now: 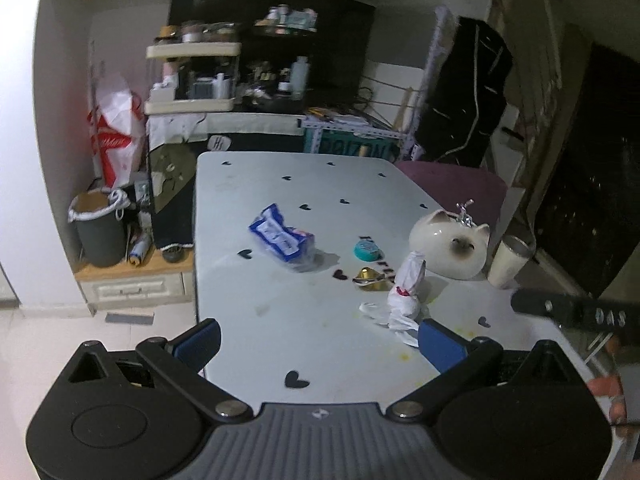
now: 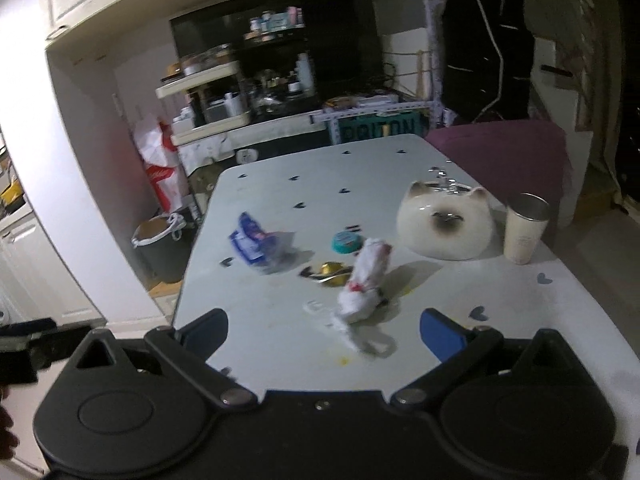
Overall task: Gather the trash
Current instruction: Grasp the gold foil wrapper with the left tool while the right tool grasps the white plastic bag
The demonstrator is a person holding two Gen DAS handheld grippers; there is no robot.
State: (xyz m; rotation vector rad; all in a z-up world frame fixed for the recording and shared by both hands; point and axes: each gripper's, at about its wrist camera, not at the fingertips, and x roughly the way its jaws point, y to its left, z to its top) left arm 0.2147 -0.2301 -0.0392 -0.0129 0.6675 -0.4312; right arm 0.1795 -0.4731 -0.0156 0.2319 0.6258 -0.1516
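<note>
Blue pads spread wide on your right gripper and left gripper, both empty, lined up for a grab; the knotted white trash bag lies centre frame; the blue wrapper sits further left; the lined bin waits at left.

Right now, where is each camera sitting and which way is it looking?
Left wrist: on the left tongs, low at the near table edge, facing the shelves; its open fingers and the person's fingertips show.
Right wrist: on the right tongs, further right, facing likewise; its open fingers show.
Both see the white wad, blue wrapper, cat jar and bin.
</note>
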